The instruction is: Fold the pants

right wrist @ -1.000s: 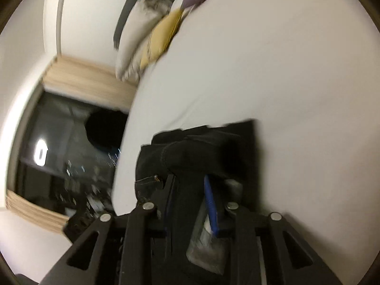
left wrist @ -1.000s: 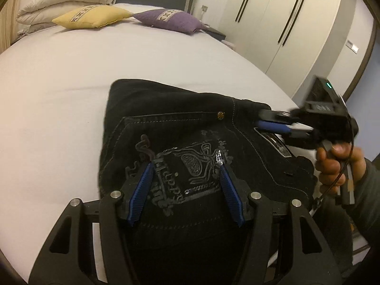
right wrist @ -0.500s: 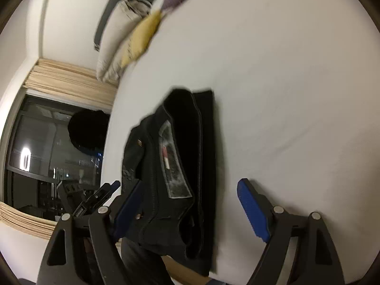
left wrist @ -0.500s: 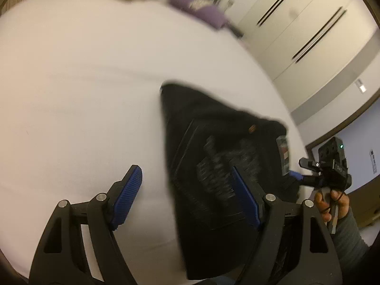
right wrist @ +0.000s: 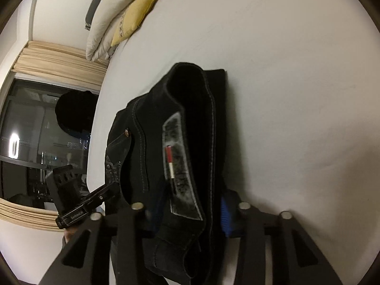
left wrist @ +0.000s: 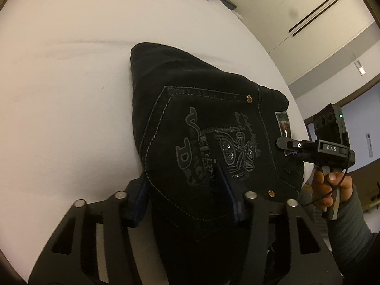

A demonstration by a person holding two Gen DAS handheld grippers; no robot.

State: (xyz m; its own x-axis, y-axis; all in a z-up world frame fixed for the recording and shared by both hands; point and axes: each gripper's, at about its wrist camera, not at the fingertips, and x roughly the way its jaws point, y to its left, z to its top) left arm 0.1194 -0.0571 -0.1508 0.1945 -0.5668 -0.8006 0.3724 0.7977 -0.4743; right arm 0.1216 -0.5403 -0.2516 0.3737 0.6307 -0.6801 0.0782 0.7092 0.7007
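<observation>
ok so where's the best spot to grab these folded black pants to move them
Probably the near end of the black pants: the layers are stacked thick there and overhang the bed. Come in low from that edge, one of the tongs at each corner. The left tongs and right tongs are already closing there.

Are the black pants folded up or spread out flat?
Folded: the black pants sit as a thick bundle, with stacked layers showing at the edge, on the bed.

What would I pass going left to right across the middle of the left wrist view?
White bed sheet → folded black jeans with the embroidered back pocket → waistband label patch → right hand-held gripper → person's hand holding it.
</observation>
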